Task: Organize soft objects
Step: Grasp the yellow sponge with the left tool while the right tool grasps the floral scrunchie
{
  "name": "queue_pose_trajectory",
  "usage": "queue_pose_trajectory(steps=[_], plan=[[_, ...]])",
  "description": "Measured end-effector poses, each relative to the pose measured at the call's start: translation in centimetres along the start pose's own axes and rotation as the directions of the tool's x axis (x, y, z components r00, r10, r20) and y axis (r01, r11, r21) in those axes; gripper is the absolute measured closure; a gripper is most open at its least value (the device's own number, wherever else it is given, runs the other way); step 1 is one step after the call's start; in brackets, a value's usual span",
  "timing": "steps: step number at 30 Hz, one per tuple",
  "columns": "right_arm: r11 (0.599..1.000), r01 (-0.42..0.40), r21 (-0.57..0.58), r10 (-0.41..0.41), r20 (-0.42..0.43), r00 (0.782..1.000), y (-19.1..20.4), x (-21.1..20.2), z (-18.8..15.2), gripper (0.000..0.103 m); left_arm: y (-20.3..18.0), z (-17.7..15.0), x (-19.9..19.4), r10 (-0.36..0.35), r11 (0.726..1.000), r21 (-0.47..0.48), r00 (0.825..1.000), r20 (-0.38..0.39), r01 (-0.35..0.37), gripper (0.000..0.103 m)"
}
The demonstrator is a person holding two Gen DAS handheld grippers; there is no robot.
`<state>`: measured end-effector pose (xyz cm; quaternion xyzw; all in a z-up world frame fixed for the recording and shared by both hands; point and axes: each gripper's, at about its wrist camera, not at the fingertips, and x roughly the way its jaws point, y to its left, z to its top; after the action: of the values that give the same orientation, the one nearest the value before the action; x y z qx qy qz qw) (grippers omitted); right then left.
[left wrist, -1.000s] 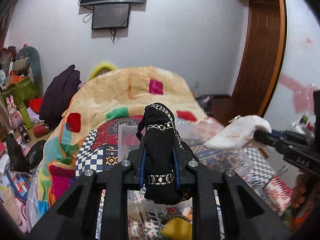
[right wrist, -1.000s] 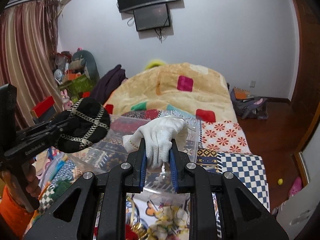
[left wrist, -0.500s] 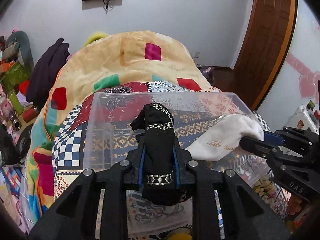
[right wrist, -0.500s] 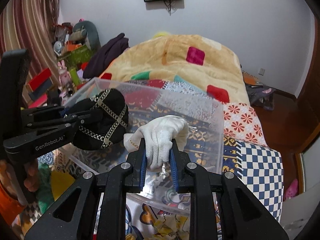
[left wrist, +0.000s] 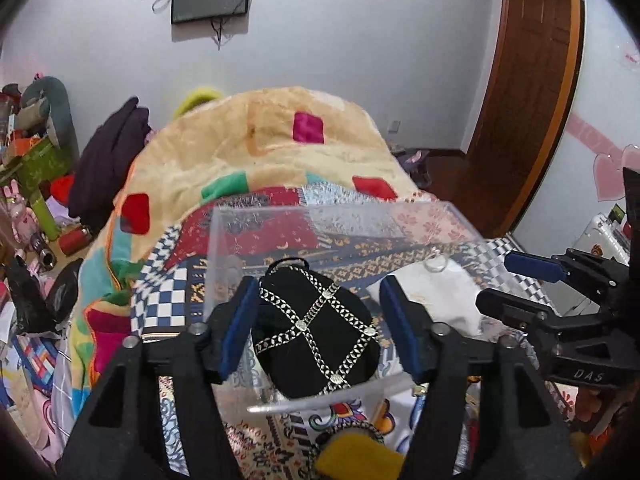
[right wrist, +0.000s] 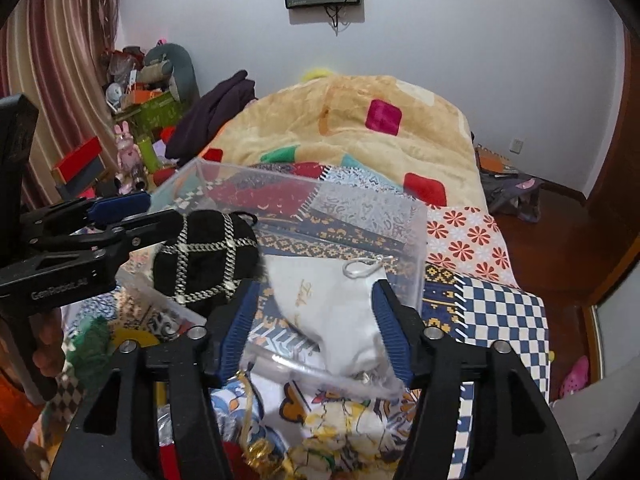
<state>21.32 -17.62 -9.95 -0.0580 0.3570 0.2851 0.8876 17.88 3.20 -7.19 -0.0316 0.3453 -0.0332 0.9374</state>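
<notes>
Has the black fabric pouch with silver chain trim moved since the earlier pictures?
Yes. The black fabric pouch with silver chain trim has dropped out of the left gripper, whose fingers have spread open, and now lies inside the clear plastic box.

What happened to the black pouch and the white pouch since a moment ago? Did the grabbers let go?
Yes. Both opened. The left gripper let go of the black pouch, and the right gripper let go of the white pouch. Both pouches now lie side by side in the clear plastic box, black one to the left. The box stayed on the patchwork bedspread, and the fingers still hover around the pouches.
</notes>
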Motion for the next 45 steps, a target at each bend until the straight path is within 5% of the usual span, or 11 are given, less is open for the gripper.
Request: queue_pose_trajectory(steps=[4, 9, 16, 26, 34, 45], plan=[[1.0, -0.002, 0.017, 0.001, 0.056, 0.998, -0.1, -2.4, -0.1, 0.028, -0.4, 0.1, -2.7, -0.002, 1.0, 0.007, 0.998, 0.055, 0.001, 0.029], [1.0, 0.016, 0.021, -0.019, 0.109, 0.994, -0.4, -5.3, -0.6, 0.02, -1.4, -0.5, -5.3, 0.02, 0.999, 0.038, 0.994, 0.109, -0.024, 0.005], [0.999, 0.04, 0.036, -0.043, 0.08, 0.996, -1.2, -6.1, -3.0, 0.018, -2.5, -2.7, -6.4, 0.015, 0.997, 0.069, 0.995, 0.098, -0.022, 0.003], [0.997, 0.031, 0.068, -0.024, -0.105, 0.994, -2.3, -2.2, -8.4, 0.018, -2.4, -7.6, -3.4, 0.02, 0.998, 0.053, 0.999, -0.042, -0.017, 0.003], [0.999, 0.026, 0.046, -0.017, -0.182, 0.983, -1.9, -0.2, -9.7, 0.02, -1.8, -9.5, -1.7, -0.037, 0.999, 0.002, 0.993, -0.114, 0.038, 0.031], [0.999, 0.023, 0.031, -0.016, -0.211, 0.977, -1.8, 0.3, -10.4, 0.074, -1.8, -10.2, -2.1, -0.077, 0.997, -0.013, 0.991, -0.113, 0.076, 0.064]])
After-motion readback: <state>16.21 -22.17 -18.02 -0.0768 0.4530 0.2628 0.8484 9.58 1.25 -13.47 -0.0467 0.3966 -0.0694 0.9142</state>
